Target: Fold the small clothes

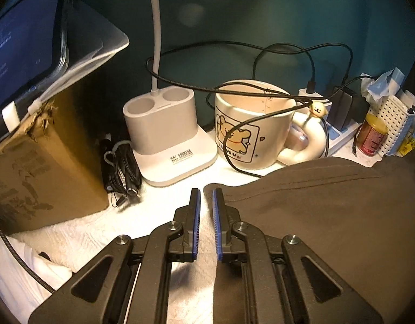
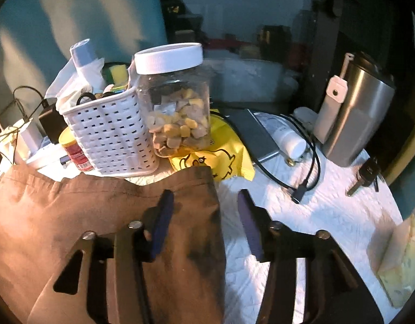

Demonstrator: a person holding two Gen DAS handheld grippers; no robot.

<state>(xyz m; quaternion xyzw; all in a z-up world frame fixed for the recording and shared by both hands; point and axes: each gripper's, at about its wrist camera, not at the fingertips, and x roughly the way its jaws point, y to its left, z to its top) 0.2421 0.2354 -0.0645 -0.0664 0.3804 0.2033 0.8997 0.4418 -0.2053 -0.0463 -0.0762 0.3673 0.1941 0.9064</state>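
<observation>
A brown garment [image 1: 329, 216] lies flat on the white cloth-covered table [image 1: 99, 229]. In the left wrist view my left gripper [image 1: 206, 193] sits at the garment's left corner with a narrow gap between its blue pads; the corner edge lies at the right pad, not clearly pinched. In the right wrist view the same garment [image 2: 86, 216] fills the lower left. My right gripper [image 2: 204, 198] is open wide and straddles the garment's right edge, left finger over the fabric, right finger over the white cloth.
Behind the garment stand a bear mug [image 1: 250, 127], a white lamp base [image 1: 167, 135], a cardboard box [image 1: 43, 162], black cables, a white basket [image 2: 110, 135], a snack jar [image 2: 175, 100], a yellow packet [image 2: 223, 156], a steel tumbler [image 2: 353, 113] and keys [image 2: 366, 175].
</observation>
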